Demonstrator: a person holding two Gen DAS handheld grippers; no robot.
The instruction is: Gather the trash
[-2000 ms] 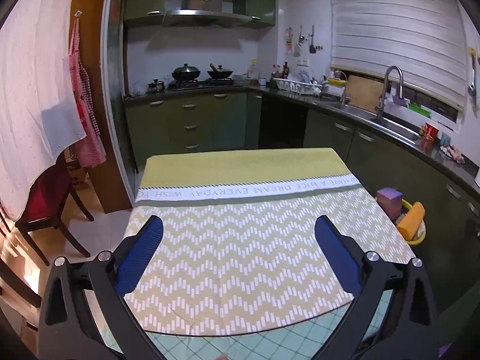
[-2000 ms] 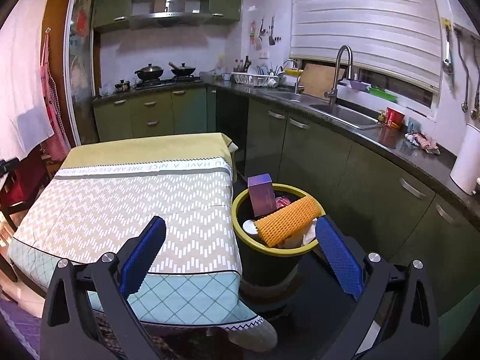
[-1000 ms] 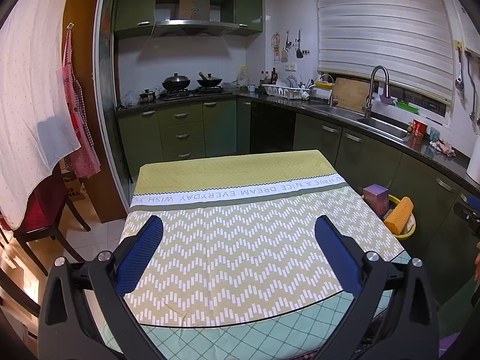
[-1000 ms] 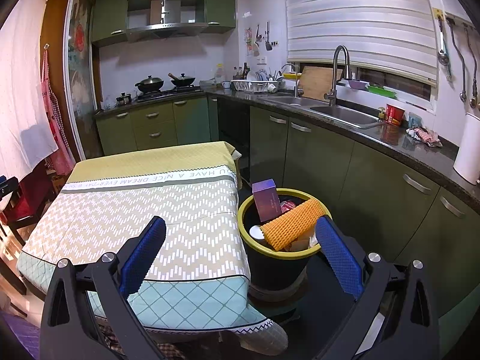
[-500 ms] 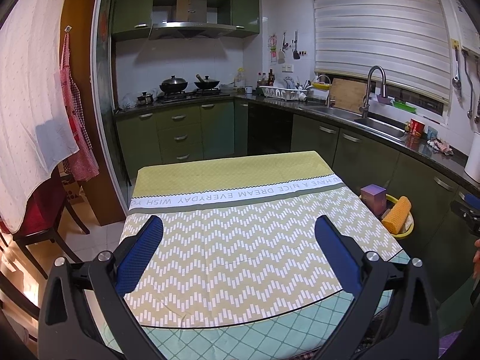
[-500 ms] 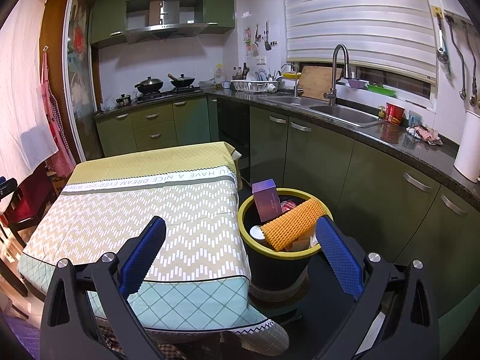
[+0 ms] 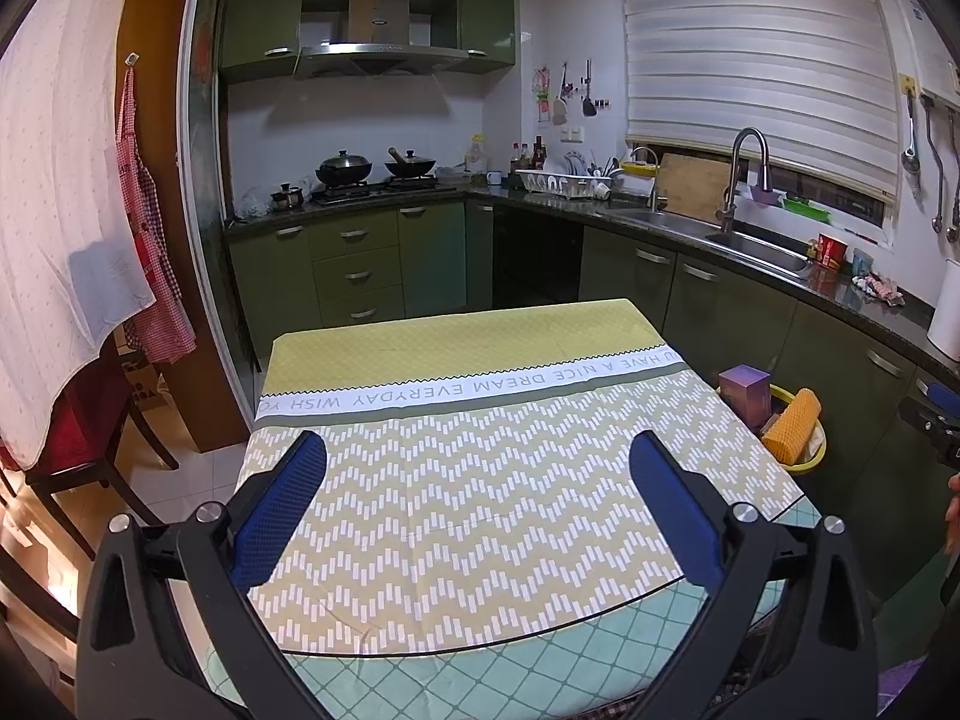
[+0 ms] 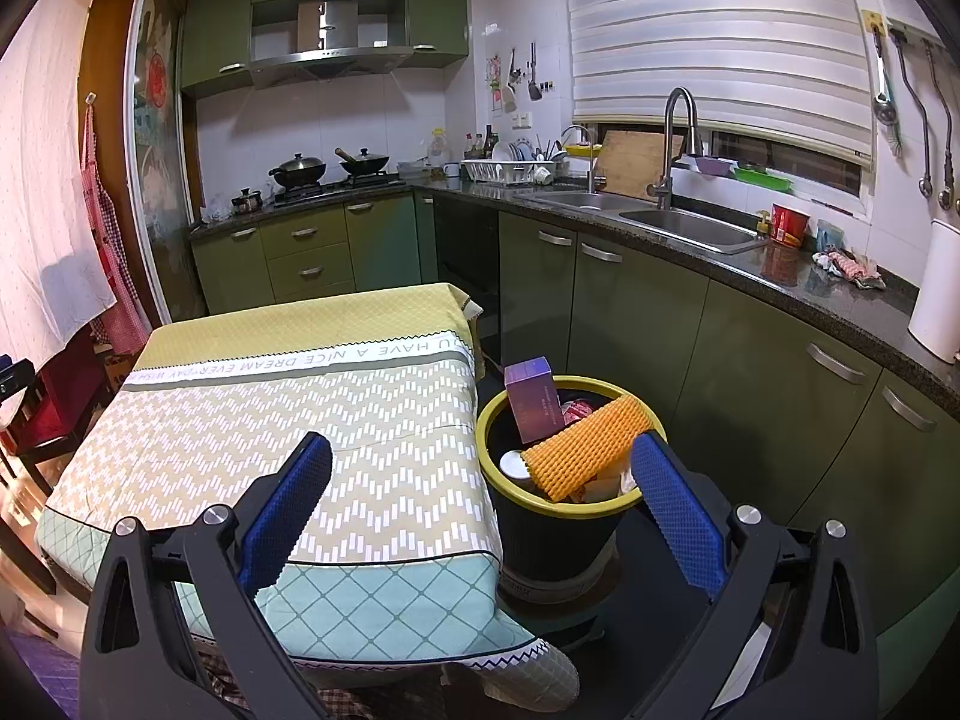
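A black bin with a yellow rim (image 8: 555,525) stands on the floor to the right of the table. A purple box (image 8: 531,399), an orange ribbed roll (image 8: 585,447) and other scraps fill it. In the left wrist view the same bin (image 7: 810,459) peeks out past the table's right edge, with the purple box (image 7: 746,393) and orange roll (image 7: 792,426) showing. My left gripper (image 7: 477,459) is open above the near end of the table, holding nothing. My right gripper (image 8: 480,462) is open, held back from the bin, nothing between its blue pads.
The table carries a yellow-green zigzag cloth (image 7: 480,480) with nothing on it. Green cabinets and a dark counter with a sink (image 8: 684,228) run along the right and back walls. A chair (image 7: 78,438) stands at the left. A white paper roll (image 8: 936,294) sits on the counter.
Both grippers have drawn back and risen a little, so more of the kitchen shows. Both stayed open and the bin's contents have not moved.
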